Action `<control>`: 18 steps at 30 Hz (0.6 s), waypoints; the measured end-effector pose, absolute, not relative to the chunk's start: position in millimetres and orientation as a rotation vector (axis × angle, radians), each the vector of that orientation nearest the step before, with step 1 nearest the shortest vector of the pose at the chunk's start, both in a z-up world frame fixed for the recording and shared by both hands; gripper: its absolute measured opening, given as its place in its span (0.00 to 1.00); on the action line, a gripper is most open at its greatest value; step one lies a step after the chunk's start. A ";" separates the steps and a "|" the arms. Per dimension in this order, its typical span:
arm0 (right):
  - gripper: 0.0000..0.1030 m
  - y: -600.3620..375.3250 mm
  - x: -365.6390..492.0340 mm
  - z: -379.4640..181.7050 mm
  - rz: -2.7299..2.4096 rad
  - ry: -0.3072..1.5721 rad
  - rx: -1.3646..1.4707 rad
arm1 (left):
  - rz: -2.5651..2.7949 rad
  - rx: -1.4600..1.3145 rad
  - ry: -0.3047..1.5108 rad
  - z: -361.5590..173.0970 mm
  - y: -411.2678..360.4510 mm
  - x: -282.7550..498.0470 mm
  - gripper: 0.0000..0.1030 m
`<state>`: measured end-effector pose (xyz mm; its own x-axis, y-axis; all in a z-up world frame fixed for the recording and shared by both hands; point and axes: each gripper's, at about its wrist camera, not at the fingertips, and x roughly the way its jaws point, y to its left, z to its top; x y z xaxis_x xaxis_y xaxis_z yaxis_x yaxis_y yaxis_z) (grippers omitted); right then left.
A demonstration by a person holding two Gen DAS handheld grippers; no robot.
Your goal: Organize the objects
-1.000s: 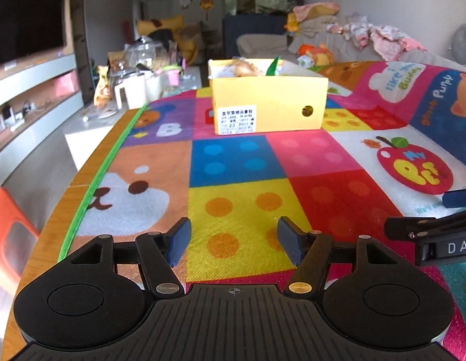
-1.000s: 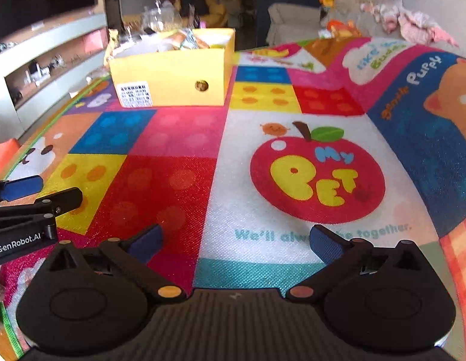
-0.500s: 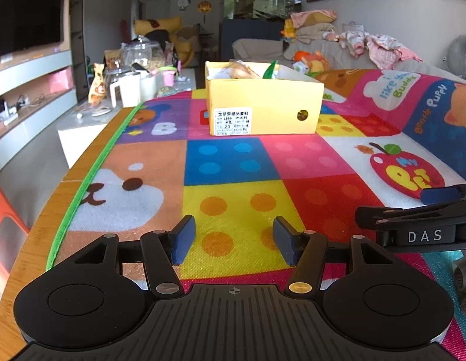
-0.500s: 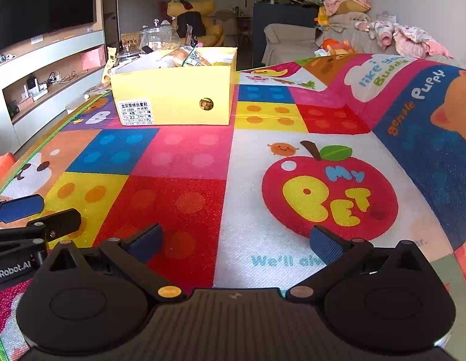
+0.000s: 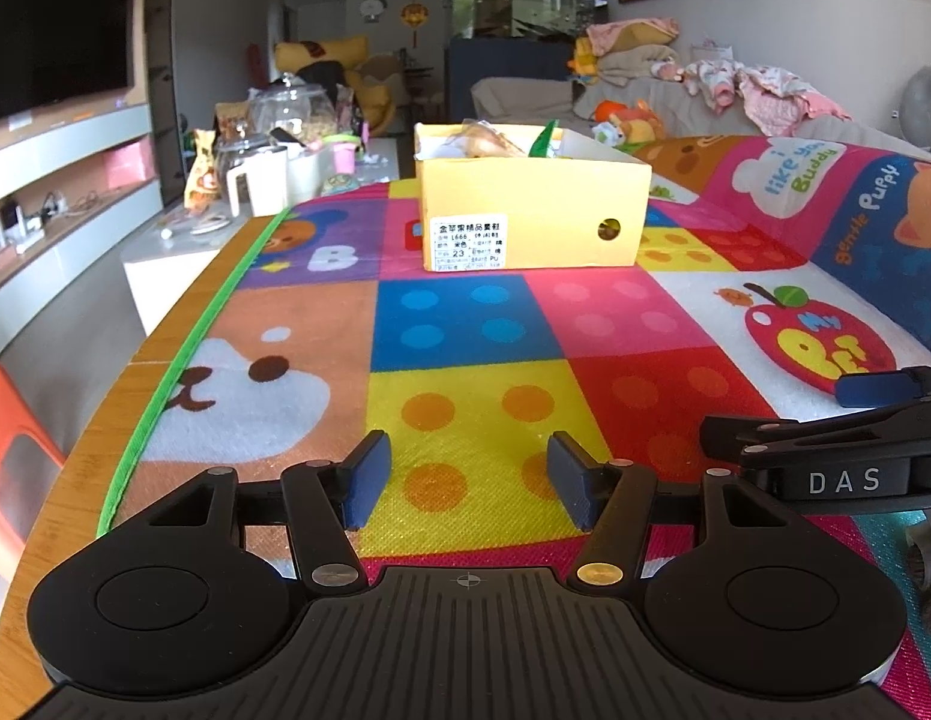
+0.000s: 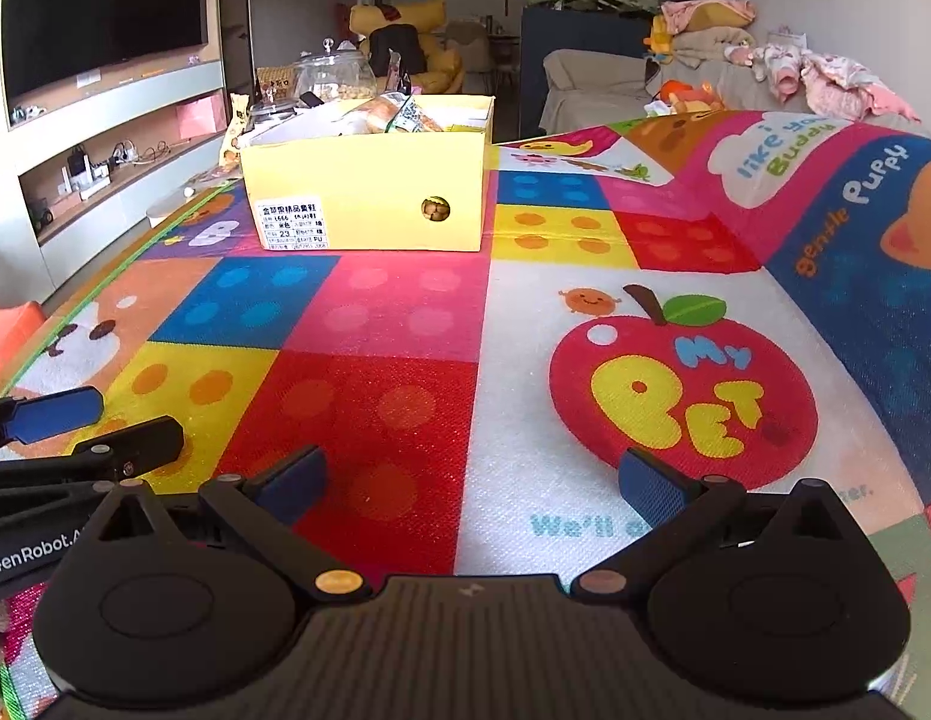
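Yellow cardboard shoebox (image 5: 531,213) w/ snack packets (image 6: 399,114) sits far across the mat-covered table (image 5: 465,420). Judged light, stiff but crushable; best taken by a wall edge. Left tongs (image 5: 468,480) & right tongs (image 6: 471,483) are spread, nothing pinched.

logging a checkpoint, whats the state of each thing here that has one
box: open top, upright on mat, snacks inside
left claw: open, nothing between the pads
right claw: open wide, nothing between the pads
mat: spread flat on the table
jar: lid on
tv: screen dark
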<state>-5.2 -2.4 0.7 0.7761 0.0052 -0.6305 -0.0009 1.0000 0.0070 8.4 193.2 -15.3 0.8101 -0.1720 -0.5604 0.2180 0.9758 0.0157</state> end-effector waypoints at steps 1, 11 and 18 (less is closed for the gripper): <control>1.00 -2.2 -5.2 0.7 0.003 0.682 0.005 | -0.209 0.080 0.591 -15.3 193.1 8.3 0.62; 1.00 -1.5 -5.9 0.6 0.001 0.682 0.002 | -0.212 0.071 0.591 -15.5 194.7 8.6 0.61; 1.00 -1.4 -5.8 0.6 0.000 0.683 0.002 | -0.211 0.075 0.591 -15.6 194.8 8.8 0.61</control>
